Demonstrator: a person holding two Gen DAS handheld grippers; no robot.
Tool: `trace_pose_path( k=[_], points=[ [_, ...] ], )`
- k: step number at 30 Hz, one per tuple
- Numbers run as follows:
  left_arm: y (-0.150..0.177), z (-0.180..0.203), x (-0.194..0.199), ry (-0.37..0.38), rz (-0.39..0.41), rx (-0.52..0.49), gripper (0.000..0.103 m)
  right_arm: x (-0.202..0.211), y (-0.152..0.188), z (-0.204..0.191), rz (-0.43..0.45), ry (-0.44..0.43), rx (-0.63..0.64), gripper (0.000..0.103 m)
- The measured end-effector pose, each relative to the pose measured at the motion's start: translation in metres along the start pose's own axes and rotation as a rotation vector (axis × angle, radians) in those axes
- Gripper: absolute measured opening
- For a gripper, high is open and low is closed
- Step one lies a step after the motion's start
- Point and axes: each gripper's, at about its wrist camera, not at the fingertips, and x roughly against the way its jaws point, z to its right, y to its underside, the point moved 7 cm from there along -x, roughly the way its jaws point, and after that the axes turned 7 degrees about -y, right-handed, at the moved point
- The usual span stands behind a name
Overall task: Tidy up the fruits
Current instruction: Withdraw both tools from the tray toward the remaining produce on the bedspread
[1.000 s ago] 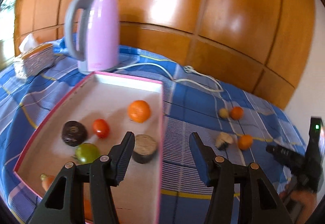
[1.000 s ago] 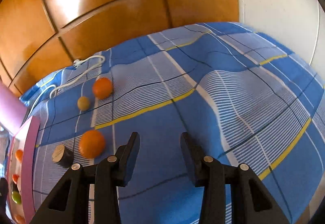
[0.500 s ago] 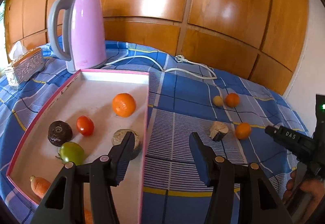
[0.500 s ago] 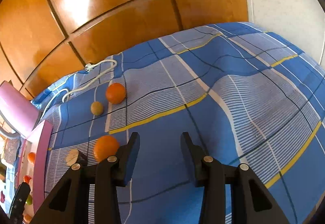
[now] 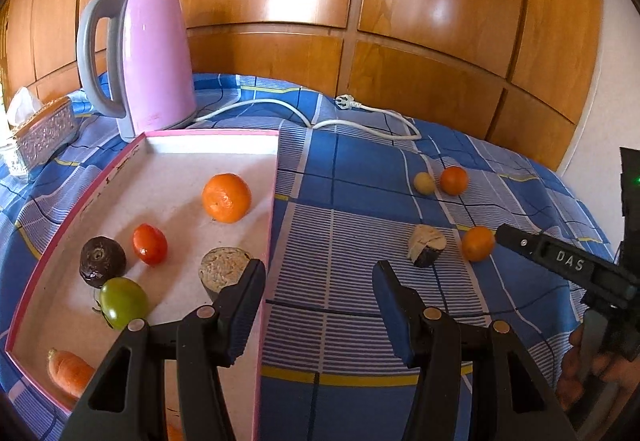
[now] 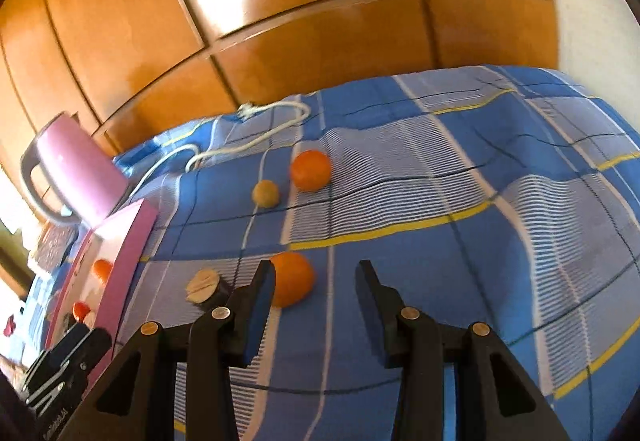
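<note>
Orange fruit [image 6: 294, 283] lies just beside the open right tool's [image 6: 316, 291] left finger — untouched.

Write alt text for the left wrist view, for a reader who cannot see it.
An open left tool hovers over the right rim of a pink tray holding an orange, tomatoes and a carrot. Four more pieces lie loose on the blue checked cloth; a pink kettle stands behind.

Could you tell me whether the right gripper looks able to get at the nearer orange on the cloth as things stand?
Probably yes. The right gripper is open, the nearer orange lies just ahead, beside its left finger, and only the cut piece sits nearby, off to the left.
</note>
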Motion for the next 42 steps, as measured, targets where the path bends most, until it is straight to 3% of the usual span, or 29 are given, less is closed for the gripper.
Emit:
trace_pose_path(
  k=[14, 23, 30, 36, 39, 42],
  points=[
    [-0.001, 0.003, 0.001, 0.0, 0.014, -0.013, 0.056, -0.011, -0.002, -0.009, -0.014, -0.022, 0.047, 0.042],
    [0.002, 0.012, -0.001, 0.009, 0.005, -0.051, 0.056, -0.03, 0.004, -0.012, -0.071, -0.004, 0.088, 0.042],
    [0.003, 0.014, -0.003, 0.012, -0.004, -0.062, 0.056, -0.03, 0.008, -0.015, -0.08, 0.011, 0.121, 0.037],
    [0.002, 0.016, -0.002, 0.008, 0.006, -0.07, 0.056, -0.022, 0.002, -0.009, -0.042, 0.11, 0.16, 0.036],
    [0.001, 0.016, -0.005, 0.007, -0.008, -0.066, 0.056, -0.02, 0.0, 0.01, -0.047, 0.174, 0.112, 0.036],
    [0.002, 0.018, -0.012, 0.009, -0.039, -0.064, 0.052, -0.021, 0.0, 0.016, -0.052, 0.168, 0.09, 0.036]
  ],
)
